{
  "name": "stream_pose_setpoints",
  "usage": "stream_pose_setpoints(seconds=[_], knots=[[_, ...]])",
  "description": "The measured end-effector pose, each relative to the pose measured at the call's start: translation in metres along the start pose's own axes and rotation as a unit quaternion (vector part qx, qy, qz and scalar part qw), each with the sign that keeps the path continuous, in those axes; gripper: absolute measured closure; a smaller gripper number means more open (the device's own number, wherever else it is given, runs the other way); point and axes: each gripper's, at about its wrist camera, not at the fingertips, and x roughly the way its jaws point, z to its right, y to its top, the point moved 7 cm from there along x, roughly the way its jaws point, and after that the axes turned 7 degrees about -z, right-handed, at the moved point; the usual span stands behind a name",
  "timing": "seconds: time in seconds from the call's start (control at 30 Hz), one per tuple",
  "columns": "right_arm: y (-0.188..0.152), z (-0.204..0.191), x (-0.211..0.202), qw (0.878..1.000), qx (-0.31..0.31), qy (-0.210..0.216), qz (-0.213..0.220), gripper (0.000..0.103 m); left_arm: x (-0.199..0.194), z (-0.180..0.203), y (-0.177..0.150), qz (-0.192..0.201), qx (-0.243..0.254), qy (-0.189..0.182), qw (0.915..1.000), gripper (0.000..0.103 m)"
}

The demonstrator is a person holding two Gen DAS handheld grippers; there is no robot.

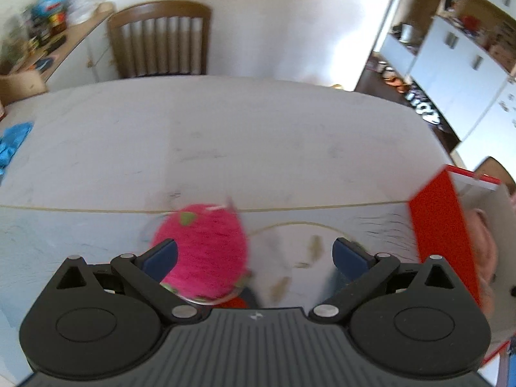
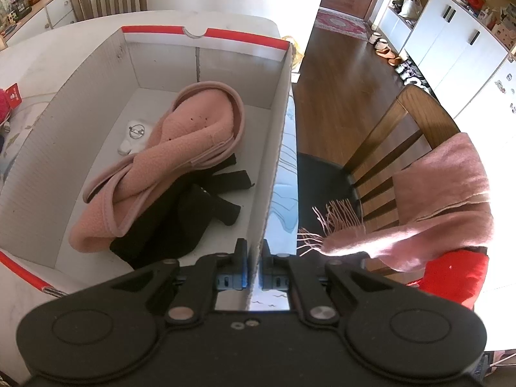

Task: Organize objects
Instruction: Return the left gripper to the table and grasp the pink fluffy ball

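The pink knitted item (image 1: pixel 201 251) lies on the table (image 1: pixel 225 135) just ahead of the left gripper (image 1: pixel 254 254), whose jaws stand wide apart with nothing pressed between them; the item sits beside the left finger rather than centred. It appears soft, light and compressible, so a pinch across its middle bulk should hold better than a grip on its green trim. The right gripper (image 2: pixel 254 266) is clamped on the side wall of the cardboard box (image 2: pixel 274 148), steadying it. Inside lie a pink fleece garment (image 2: pixel 167 167), a black garment (image 2: pixel 180 222) and a small white item (image 2: pixel 135 135). Motion blur obscures the knitted item's exact form, and its near edge is hidden behind the gripper body.
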Motion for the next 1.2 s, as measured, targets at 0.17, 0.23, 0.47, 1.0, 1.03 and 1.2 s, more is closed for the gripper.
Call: stream_pose_setpoints(seconds=[0.17, 0.23, 0.47, 1.0, 1.03, 1.2], knots=[[0.000, 0.000, 0.000, 1.000, 0.001, -0.002, -0.002, 0.097, 0.025, -0.022, 0.004, -0.029, -0.011, -0.006, 0.9995, 0.000], [0.000, 0.000, 0.000, 1.000, 0.002, -0.003, -0.003, 0.097, 0.036, -0.024, 0.004, -0.038, -0.004, 0.007, 0.9992, 0.001], [-0.001, 0.000, 0.001, 1.000, 0.006, -0.007, -0.006, 0.097, 0.065, -0.029, 0.004, -0.057, 0.007, 0.041, 0.9975, 0.001], [-0.002, -0.002, 0.004, 1.000, 0.009, -0.013, -0.011, 0.096, 0.075, -0.050, -0.005, -0.052, -0.050, 0.019, 0.9972, 0.018], [-0.002, -0.002, 0.004, 1.000, 0.009, -0.013, -0.011, 0.096, 0.074, -0.049, -0.005, -0.052, -0.045, 0.023, 0.9974, 0.021], [-0.002, -0.002, 0.004, 1.000, 0.009, -0.013, -0.011, 0.096, 0.065, -0.045, -0.004, -0.040, -0.035, 0.027, 0.9982, 0.026]])
